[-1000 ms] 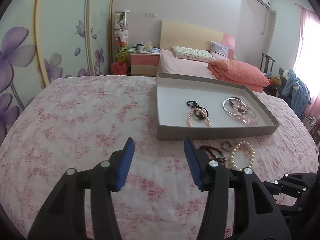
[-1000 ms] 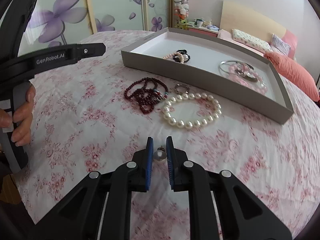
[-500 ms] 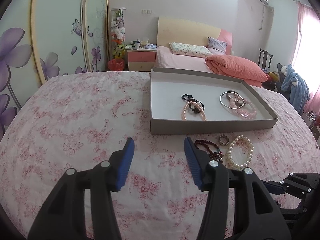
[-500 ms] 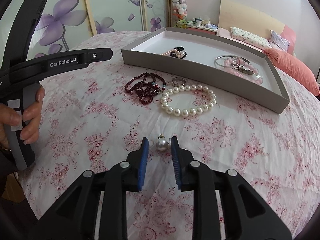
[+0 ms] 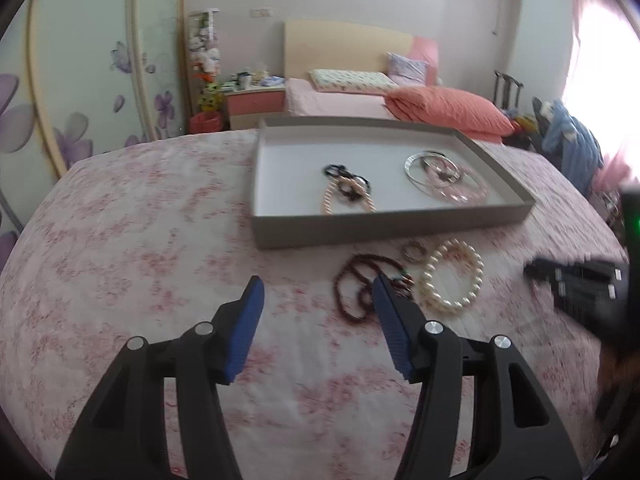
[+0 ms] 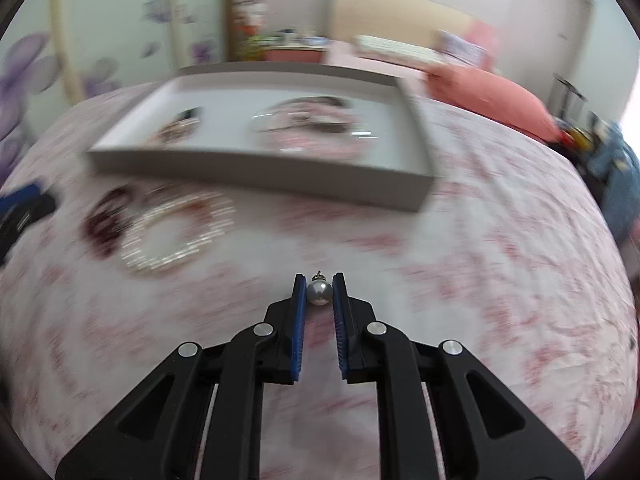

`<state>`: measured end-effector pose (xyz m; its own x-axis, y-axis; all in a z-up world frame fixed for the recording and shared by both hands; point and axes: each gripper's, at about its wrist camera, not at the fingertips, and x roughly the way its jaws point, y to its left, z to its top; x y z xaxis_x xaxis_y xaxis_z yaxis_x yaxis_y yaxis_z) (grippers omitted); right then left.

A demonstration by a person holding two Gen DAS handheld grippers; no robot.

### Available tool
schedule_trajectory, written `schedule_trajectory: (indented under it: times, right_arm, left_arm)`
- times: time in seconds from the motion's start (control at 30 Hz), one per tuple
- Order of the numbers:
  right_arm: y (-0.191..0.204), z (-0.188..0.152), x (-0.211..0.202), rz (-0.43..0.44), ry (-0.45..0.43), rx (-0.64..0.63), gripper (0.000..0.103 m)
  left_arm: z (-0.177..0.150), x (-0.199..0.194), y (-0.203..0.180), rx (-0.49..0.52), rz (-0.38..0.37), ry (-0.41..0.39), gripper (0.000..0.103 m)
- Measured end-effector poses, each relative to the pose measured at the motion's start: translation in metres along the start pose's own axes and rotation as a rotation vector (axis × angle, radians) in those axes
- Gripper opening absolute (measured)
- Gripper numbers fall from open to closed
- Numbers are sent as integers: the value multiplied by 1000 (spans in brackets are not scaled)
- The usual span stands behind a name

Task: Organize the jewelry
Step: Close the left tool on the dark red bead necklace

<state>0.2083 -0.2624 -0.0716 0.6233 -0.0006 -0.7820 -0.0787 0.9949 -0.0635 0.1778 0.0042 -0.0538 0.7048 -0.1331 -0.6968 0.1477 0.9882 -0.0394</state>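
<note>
My right gripper [image 6: 319, 290] is shut on a grey pearl earring [image 6: 319, 293] with a small metal loop, held above the floral cloth. The grey tray [image 6: 260, 170] lies ahead of it, blurred, with bracelets inside. A white pearl bracelet [image 6: 176, 232] and dark red beads [image 6: 106, 220] lie on the cloth to its left. My left gripper [image 5: 318, 300] is open and empty over the cloth. In its view the tray [image 5: 384, 222] holds a pink pearl strand [image 5: 346, 200] and silver bangles [image 5: 436, 172]; the red beads [image 5: 358, 284], a ring [image 5: 414, 250] and the pearl bracelet [image 5: 452, 276] lie before it.
The pink floral cloth [image 5: 140, 240] covers a round table. The other gripper's black body [image 5: 580, 284] shows at the right of the left wrist view. A bed with an orange quilt [image 5: 444, 110] and a nightstand [image 5: 252, 104] stand behind.
My right gripper has closed on the pearl earring, lifted it off the cloth and swung right, blurring its view. My left gripper has shifted, so the tray sits further right.
</note>
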Motion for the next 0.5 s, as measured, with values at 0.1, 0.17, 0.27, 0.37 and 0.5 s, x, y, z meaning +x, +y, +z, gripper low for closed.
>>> schedule_trajectory:
  times: [0.1,0.17,0.27,0.37,0.5]
  right_arm:
    - [-11,0,3,-9,-12,32,14]
    - [-10,-1,4,-17,-15,24,14]
    - [-9,-2,5,-19,-15,18,14]
    - [-11,-3,5,0,-13,34,14]
    - [-17,-2,5,27,-11,56,14]
  left_arm:
    - [-2,5,-12,42,-19,23,56]
    - [-3,11,-23,79,-29,45,58]
    - [-5,19,-35,123,-31,77,61]
    - [-5,31,-45,149,-20,109,61]
    - [-2,44,-50,149,-10,143,61]
